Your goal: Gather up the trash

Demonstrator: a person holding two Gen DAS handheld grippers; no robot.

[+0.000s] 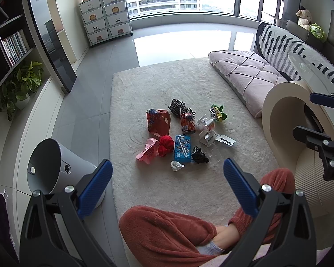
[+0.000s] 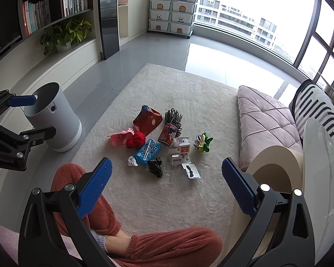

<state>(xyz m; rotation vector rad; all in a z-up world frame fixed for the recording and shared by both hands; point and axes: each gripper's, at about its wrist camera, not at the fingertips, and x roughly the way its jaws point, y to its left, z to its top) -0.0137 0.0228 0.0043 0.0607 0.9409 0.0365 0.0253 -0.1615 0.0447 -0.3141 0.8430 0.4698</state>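
A pile of trash lies on the beige rug [image 1: 189, 89]: a red bag [image 1: 158, 120], a red can [image 1: 187, 122], a blue carton [image 1: 183, 148], pink paper [image 1: 147, 151], a red ball of fabric [image 1: 165, 146], a black wad [image 1: 199, 155], a white wad [image 1: 177, 165], white boxes [image 1: 208, 133] and a green wrapper [image 1: 218, 112]. The grey trash bin [image 1: 55, 169] stands open at the rug's left edge; it also shows in the right wrist view [image 2: 55, 120]. My left gripper [image 1: 168, 184] is open and empty, above and short of the pile. My right gripper [image 2: 167, 184] is open and empty, likewise held back.
The person's legs in red trousers [image 1: 171, 229] are crossed just below both grippers. A pink cushion [image 1: 247, 75] and a round cream table [image 1: 289, 106] stand to the right. Shelves with a plant [image 1: 22, 86] line the left wall; drawers [image 1: 106, 15] stand by the window.
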